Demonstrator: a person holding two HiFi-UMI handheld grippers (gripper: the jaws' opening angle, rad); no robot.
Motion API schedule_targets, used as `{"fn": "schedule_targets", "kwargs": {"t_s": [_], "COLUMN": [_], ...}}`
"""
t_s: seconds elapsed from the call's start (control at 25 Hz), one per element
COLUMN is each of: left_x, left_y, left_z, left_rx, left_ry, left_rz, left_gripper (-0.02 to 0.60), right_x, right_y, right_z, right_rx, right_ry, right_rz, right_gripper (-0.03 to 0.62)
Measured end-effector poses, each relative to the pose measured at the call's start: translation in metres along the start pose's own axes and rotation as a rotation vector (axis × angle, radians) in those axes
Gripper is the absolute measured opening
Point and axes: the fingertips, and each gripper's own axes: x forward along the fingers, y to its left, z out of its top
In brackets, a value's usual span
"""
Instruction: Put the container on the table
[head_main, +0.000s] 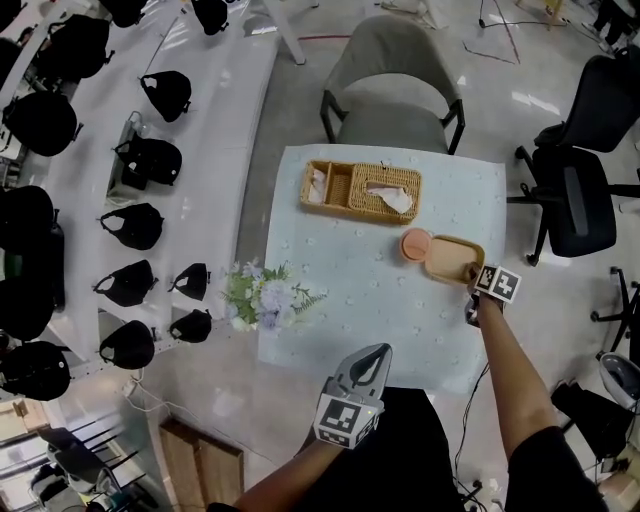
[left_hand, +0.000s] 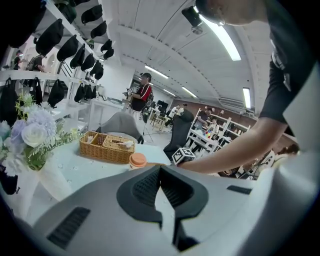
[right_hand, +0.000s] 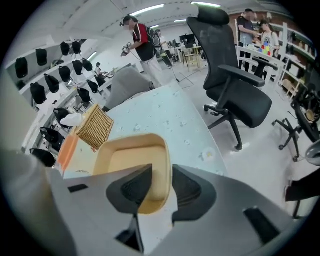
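Left gripper, bottom centre, was pressed shut and empty. Right gripper stood spread astride the rim of the tan, shallow, rounded-square container, which sat empty at the table's right edge, just beside an orange lid.

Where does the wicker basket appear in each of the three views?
Head view: wicker basket, upper centre.
Left gripper view: left of centre, right of the flowers.
Right gripper view: left of centre, behind the tan container.
Shared landmark: the orange lid, beside the basket in all three.
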Motion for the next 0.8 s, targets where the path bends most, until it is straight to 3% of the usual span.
{"fn": "schedule_targets", "kwargs": {"t_s": [0.28, 0.56, 0.8], "left_x": [-0.011, -0.020, -0.036], "left_y": [0.000, 0.004, 0.004], "left_z": [0.007, 0.017, 0.026], "left_rx": [0.006, -0.002, -0.007], "left_ry": [-0.039, -0.079, -0.118], "left_rz": [0.012, 0.032, 0.045], "left_gripper": [0.006, 0.006, 0.006], "right_x": [-0.011, -0.048, -0.084], "right_y": [0.002, 0.005, 0.020], "right_z": [0.007, 0.009, -0.001], "right_rx": [-0.037, -0.024, -0.114], "right_ry": [-0.039, -0.100, -0.120], "right_rz": [0.032, 0.025, 0.058], "right_gripper": [0.192, 0.198, 0.198]}}
